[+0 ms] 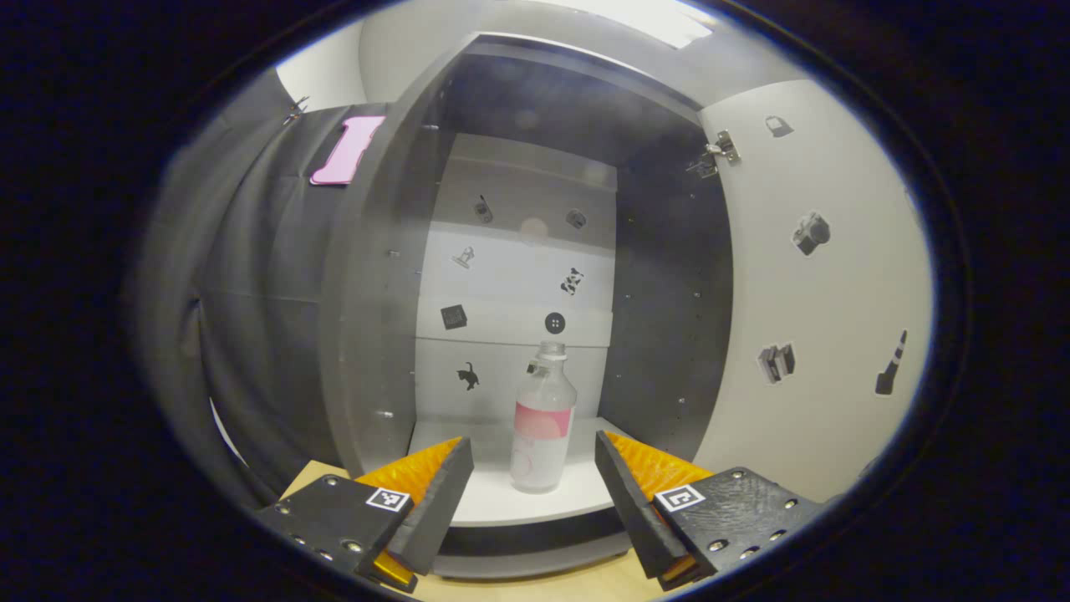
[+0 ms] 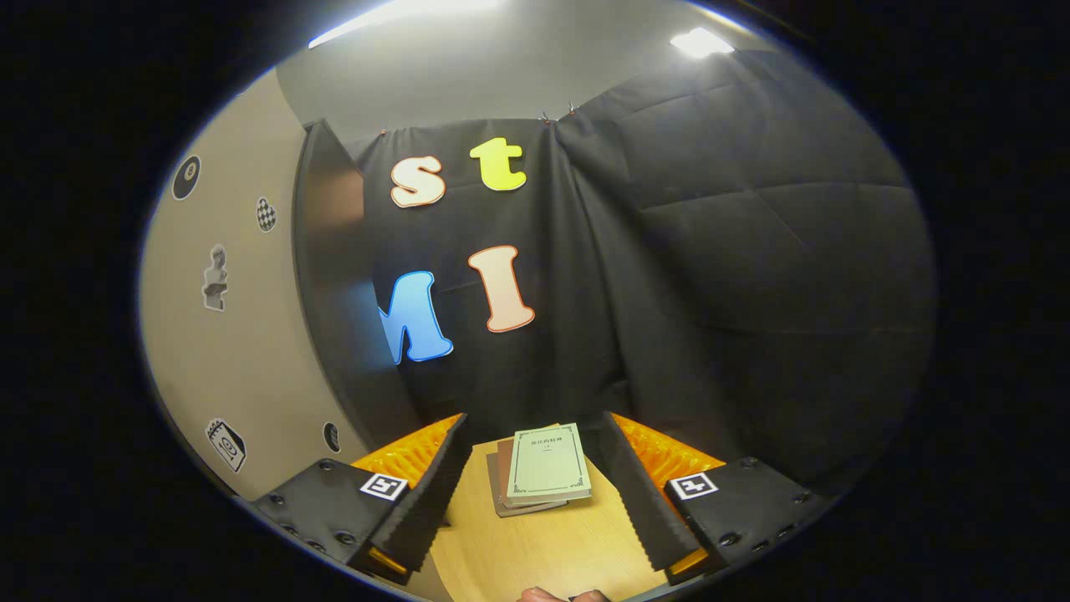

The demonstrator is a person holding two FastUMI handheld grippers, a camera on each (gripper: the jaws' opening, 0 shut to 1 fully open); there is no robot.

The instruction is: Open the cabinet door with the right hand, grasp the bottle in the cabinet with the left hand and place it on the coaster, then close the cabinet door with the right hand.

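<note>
In the left gripper view we find the cabinet door [image 1: 823, 276] swung open to the right and the bottle [image 1: 542, 418] standing upright on the cabinet's lower shelf [image 1: 501, 502], near its front edge. The left gripper [image 1: 533, 472] is spread wide — the bottle sits between its fingers, untouched. In the right gripper view the right gripper [image 2: 535, 468] is likewise spread, pinching nothing, above a wooden table [image 2: 543, 556] bearing stacked books [image 2: 542, 471] — the sticker-covered door [image 2: 226, 334] stands to its left.
</note>
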